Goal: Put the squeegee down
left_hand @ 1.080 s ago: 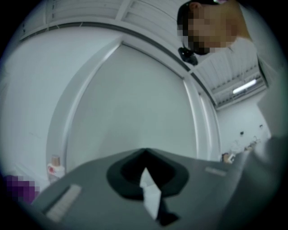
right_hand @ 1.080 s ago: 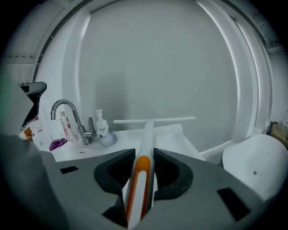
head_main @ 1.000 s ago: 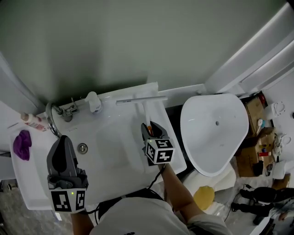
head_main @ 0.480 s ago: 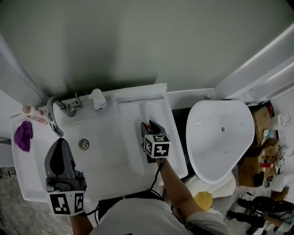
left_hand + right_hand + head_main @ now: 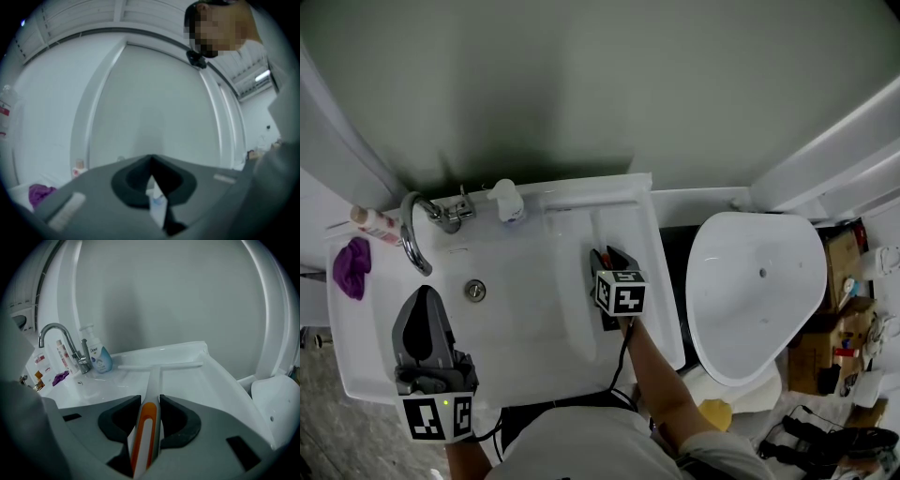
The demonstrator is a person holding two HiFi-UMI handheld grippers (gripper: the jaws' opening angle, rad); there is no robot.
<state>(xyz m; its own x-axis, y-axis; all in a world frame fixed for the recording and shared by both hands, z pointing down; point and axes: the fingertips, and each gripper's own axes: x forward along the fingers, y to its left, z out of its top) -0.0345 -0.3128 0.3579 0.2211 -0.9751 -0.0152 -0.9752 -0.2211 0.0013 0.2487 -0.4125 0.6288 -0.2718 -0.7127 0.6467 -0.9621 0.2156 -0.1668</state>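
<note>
The right tool (image 5: 150,400) is clamped on the squeegee (image 5: 155,378) – both dark pads press against the sides of its white and orange handle, which runs forward out of the jaws. The white blade lies crosswise at the far end of the flat right-hand ledge of the white counter (image 5: 652,300), close to the back wall, and it looks to be resting on that surface, though contact is hard to confirm. In the head view the right tool (image 5: 608,255) sits over that same ledge, tilted downward, between the basin (image 5: 520,300) and the toilet (image 5: 759,291).

The left tool (image 5: 421,295) is held over the front left part of the counter, well apart from the squeegee. Its own view shows the left tool (image 5: 151,158) with its jaws brought together at the tips, only a small slit below them.

At the back left of the basin stands a chrome faucet (image 5: 56,333), with a soap bottle (image 5: 99,358) just beside it – a purple cloth (image 5: 352,267) lies at the far left edge of the counter
</note>
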